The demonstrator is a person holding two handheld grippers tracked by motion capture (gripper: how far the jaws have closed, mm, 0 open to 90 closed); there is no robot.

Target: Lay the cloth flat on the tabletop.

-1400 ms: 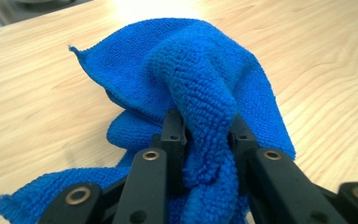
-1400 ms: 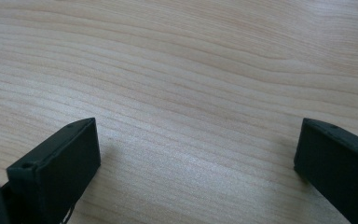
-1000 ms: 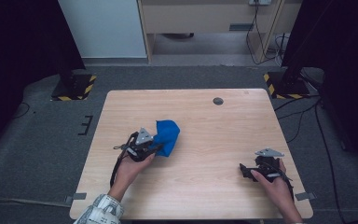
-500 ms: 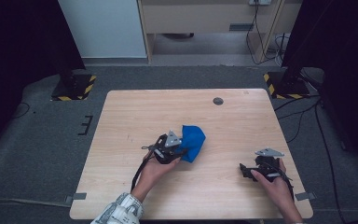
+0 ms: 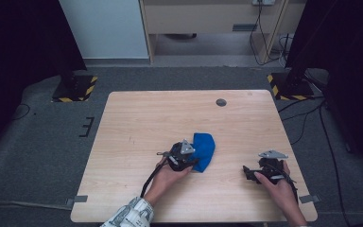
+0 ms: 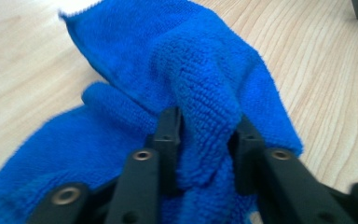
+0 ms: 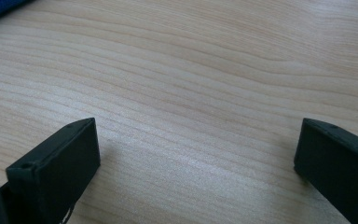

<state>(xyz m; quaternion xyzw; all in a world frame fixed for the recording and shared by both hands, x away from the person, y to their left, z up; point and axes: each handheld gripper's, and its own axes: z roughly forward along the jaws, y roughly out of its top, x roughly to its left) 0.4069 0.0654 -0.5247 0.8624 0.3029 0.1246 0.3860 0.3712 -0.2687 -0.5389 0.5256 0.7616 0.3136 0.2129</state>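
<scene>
My right tool [image 5: 251, 173] sat low near the table's [image 5: 137, 118] front edge, its jaws spread over bare wood. My left tool [image 5: 189, 160] had just been opening, a fold of the blue microfibre cloth [image 5: 204, 149] between its jaws, bunched mid-table. I judged the nap could snag and drag it on withdrawal. Ahead lay open room, bar a small dark disc [image 5: 221, 102].
</scene>
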